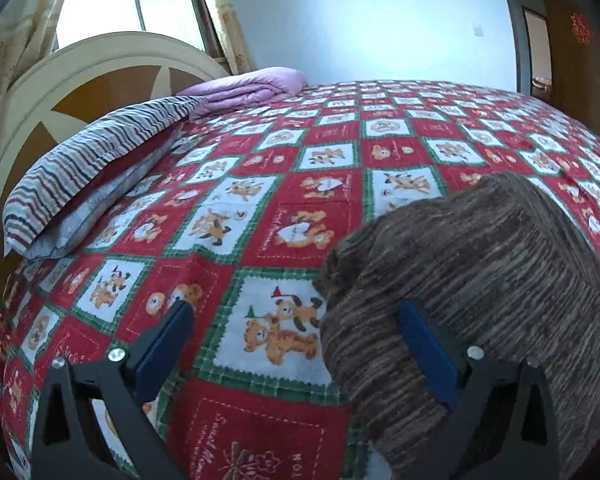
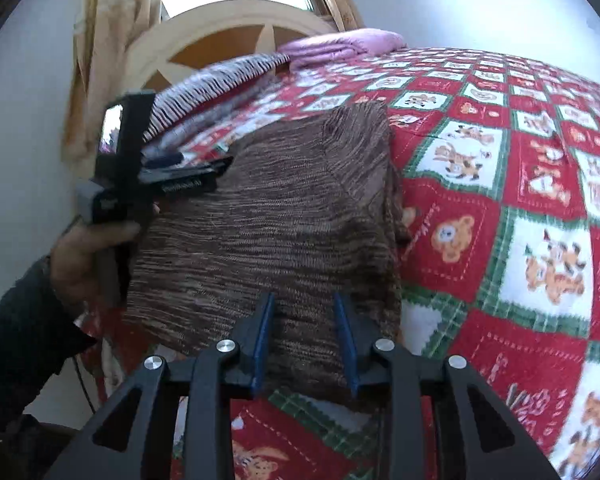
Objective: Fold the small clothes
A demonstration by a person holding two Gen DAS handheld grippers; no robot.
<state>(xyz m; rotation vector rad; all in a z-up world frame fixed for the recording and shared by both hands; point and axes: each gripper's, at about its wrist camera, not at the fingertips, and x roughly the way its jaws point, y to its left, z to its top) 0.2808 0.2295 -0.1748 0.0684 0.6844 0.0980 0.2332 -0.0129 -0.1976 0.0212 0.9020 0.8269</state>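
Observation:
A brown striped knit garment (image 2: 276, 232) lies folded into a rough rectangle on the red bear-print bedspread (image 2: 500, 240). It also shows at the right of the left wrist view (image 1: 480, 280). My left gripper (image 1: 300, 312) is open and empty, its right finger over the garment's left edge and its left finger over the bedspread. In the right wrist view the left gripper (image 2: 204, 176) sits at the garment's far left corner. My right gripper (image 2: 304, 312) is partly open, empty, above the garment's near edge.
A striped pillow (image 1: 84, 176) and a folded lilac blanket (image 1: 252, 88) lie at the head of the bed by the round headboard (image 1: 100, 76). A window with curtains is behind. A door (image 1: 564, 52) stands at the far right.

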